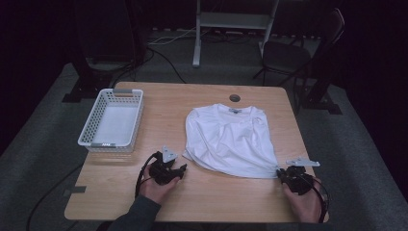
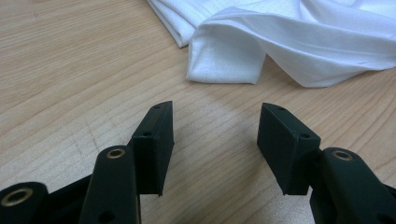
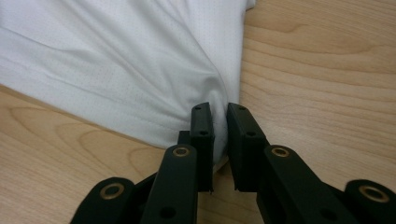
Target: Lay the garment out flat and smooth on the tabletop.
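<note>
A white T-shirt (image 1: 230,140) lay partly folded on the wooden table (image 1: 202,192), right of centre in the high view. The right gripper (image 3: 219,128), at lower right of that view, had its jaws nearly closed, pinching the shirt's near corner. The left gripper (image 2: 215,135), lower centre-left, stood wide open with nothing held, near a folded sleeve edge. A white basket (image 1: 113,121) sat at left.
</note>
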`<state>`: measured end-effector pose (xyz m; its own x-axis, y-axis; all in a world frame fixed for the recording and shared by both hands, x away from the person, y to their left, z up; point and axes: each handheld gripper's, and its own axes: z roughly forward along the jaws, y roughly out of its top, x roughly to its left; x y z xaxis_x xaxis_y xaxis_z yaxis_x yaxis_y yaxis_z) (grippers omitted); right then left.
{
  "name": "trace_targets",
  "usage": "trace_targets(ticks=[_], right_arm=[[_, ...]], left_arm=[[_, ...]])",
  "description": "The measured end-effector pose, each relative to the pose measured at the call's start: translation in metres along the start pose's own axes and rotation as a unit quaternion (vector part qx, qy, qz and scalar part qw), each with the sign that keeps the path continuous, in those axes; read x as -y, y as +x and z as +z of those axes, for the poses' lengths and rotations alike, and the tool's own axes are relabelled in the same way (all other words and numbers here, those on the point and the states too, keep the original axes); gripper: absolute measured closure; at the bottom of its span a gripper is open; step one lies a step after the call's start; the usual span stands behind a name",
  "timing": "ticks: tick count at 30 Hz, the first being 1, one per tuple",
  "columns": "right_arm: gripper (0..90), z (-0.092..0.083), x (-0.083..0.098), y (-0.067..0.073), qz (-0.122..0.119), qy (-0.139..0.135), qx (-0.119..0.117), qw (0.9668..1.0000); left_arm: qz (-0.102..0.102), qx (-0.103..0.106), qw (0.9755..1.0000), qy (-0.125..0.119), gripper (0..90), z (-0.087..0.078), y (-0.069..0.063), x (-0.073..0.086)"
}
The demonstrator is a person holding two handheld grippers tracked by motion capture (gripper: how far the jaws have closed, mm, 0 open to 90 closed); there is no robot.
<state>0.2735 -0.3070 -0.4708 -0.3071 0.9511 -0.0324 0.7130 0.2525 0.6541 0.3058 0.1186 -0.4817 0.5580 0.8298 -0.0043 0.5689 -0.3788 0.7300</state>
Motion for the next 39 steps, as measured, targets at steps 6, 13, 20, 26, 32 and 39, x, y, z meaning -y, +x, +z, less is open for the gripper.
trace_targets(ticks=[6, 13, 20, 26, 32, 39], right_arm=[[81.1, 0.0, 0.001, -0.005, 0.005, -0.002, 0.003, 1.0], [81.1, 0.0, 0.001, -0.007, 0.007, -0.002, 0.003, 1.0], [81.1, 0.0, 0.001, -0.008, 0.008, -0.003, 0.001, 1.0], [81.0, 0.0, 0.001, -0.009, 0.009, -0.002, 0.0, 1.0], [81.0, 0.0, 0.001, -0.009, 0.01, -0.001, 0.0, 0.9999], [81.0, 0.0, 0.001, -0.011, 0.011, -0.001, -0.002, 0.9999]], left_arm=[[0.004, -0.002, 1.0, -0.001, 46.8, 0.001, 0.0, 0.0], [0.007, -0.003, 1.0, -0.003, 46.9, 0.004, 0.001, -0.003], [0.009, -0.001, 1.0, -0.003, 46.9, 0.011, 0.002, -0.01], [0.01, 0.001, 0.9999, -0.004, 49.7, 0.016, 0.004, -0.014], [0.009, 0.001, 1.0, -0.003, 56.7, 0.019, 0.004, -0.018], [0.013, 0.007, 0.9999, -0.002, 70.7, 0.022, -0.001, -0.022]])
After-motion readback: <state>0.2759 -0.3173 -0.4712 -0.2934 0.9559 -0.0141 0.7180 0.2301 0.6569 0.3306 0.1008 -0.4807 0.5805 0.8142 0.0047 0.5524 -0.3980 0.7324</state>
